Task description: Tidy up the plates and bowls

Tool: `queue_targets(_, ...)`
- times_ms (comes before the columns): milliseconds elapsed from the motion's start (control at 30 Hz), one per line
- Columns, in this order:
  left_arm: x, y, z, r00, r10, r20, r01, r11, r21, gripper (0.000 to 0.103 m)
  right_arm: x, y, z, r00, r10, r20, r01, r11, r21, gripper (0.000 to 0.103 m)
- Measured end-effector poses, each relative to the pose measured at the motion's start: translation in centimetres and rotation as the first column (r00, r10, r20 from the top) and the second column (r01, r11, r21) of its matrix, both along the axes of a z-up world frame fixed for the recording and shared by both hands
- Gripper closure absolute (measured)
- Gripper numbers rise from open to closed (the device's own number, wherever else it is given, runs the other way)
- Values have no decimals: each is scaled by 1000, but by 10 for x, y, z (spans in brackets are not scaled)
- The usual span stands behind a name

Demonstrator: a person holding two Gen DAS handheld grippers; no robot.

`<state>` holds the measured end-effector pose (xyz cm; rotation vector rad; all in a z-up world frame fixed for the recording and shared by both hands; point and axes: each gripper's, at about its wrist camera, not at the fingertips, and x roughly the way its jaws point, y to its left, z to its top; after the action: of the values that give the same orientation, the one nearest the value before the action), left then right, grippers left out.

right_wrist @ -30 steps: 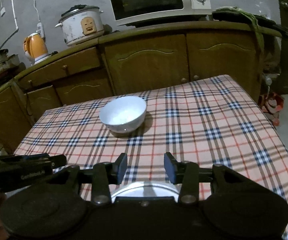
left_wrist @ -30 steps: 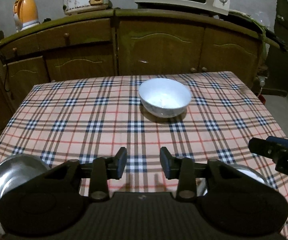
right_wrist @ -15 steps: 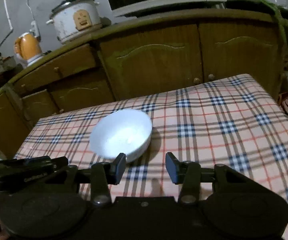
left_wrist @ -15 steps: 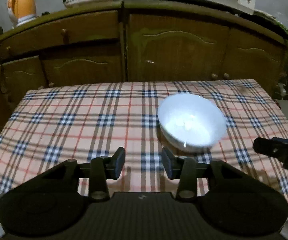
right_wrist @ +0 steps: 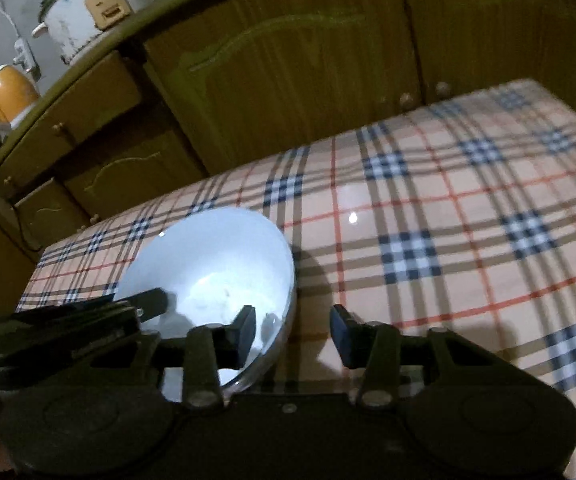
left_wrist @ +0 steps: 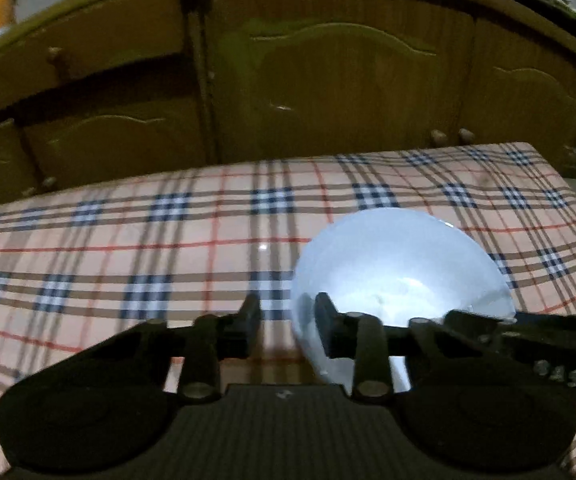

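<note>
Bowl [left_wrist: 400, 276], white and glossy, sits on the plaid-covered worktop [left_wrist: 128, 248], and both grippers are right at its rim. Largest in view behind it is the wooden cabinet run [left_wrist: 328, 92], its doors and drawers filling the background past the far edge of the cloth. On top of that cabinet, in the right wrist view, stand a white rice cooker [right_wrist: 92, 4] and, further left, an orange kettle [right_wrist: 4, 94].

The bowl lies toward the near middle of the cloth, its wall casting a shadow to its right in the right wrist view.

The left gripper [left_wrist: 286, 326] has its jaws parted, with the bowl's left rim between them: one finger is outside the wall, the other over the bowl's inside. The right gripper [right_wrist: 293, 334] is likewise spread, straddling the bowl's right rim, its left finger inside and its right finger over bare cloth. Neither pair has clamped on the wall. Each gripper shows at the edge of the other's view.
</note>
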<state>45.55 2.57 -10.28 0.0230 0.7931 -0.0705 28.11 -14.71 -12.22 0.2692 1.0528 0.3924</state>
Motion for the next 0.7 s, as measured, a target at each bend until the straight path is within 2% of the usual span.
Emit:
queue_targets(33, 0, 0, -2, 1000, -15, -1, 15, 1000, -19, 85, 0, 1, -3, 1000, 11, 0, -11, 1000, 17, 72)
queue_targets(67, -2, -1, -2, 1000, -13, 0, 13, 999, -31, 86, -1, 3, -3, 1000, 18, 3, -18, 999, 37, 76)
queue_targets(167, -7, 0, 0, 1000, -13, 3, 13, 999, -44, 89, -6, 7, 1, 1000, 12, 16, -12, 1000, -5, 78)
queue_targets(333, -31, -5, 13, 999, -29, 16, 29, 999, -38, 91, -23, -1, 11, 1000, -3, 14, 3, 1000, -3, 80)
queue_targets(467, -51, -11, 30, 999, -32, 42, 34, 998, -51, 91, -41, -13, 36, 999, -9, 50, 10, 1000, -7, 80)
queue_targets(700, -113, -30, 70, 992, -45, 114, 49, 998, -33, 91, -86, -40, 91, 991, -7, 130, 10, 1000, -26, 80)
